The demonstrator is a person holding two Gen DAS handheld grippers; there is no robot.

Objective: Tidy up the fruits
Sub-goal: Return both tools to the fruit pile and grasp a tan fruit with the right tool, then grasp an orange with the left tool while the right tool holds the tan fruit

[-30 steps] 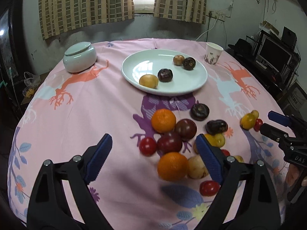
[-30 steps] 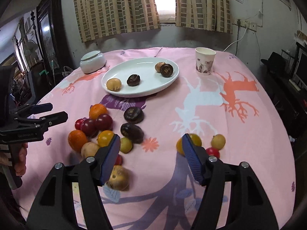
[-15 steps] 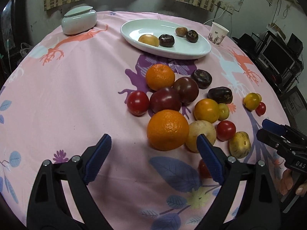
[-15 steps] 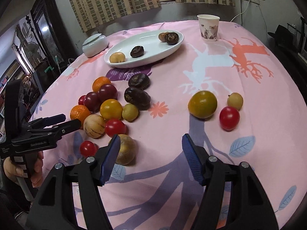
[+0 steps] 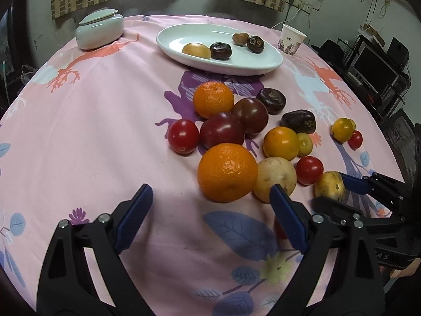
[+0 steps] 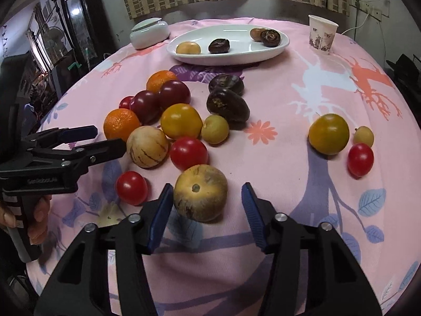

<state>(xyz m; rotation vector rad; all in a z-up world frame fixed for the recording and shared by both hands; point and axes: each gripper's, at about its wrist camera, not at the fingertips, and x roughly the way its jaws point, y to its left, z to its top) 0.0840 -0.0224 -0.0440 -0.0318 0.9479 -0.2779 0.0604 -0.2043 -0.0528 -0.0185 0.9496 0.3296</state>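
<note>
Several loose fruits lie in a cluster on the pink tablecloth. My left gripper (image 5: 210,208) is open, just short of a large orange (image 5: 227,172); it also shows in the right wrist view (image 6: 102,138). My right gripper (image 6: 208,202) is open with a brown-yellow round fruit (image 6: 200,192) between its jaws, apart from both pads; it also shows in the left wrist view (image 5: 335,191), around the same fruit (image 5: 330,185). A white oval plate (image 5: 244,63) at the back holds several fruits.
A lidded white jar (image 5: 100,29) stands at the back left and a paper cup (image 5: 291,39) at the back right. A yellow tomato (image 6: 329,133), a small yellow fruit (image 6: 363,136) and a red tomato (image 6: 360,159) lie apart on the right. Dark furniture surrounds the table.
Both grippers have moved forward and lower toward the fruit pile. The brown-yellow fruit now lies between my right gripper's open jaws; the orange is nearer my left gripper.
</note>
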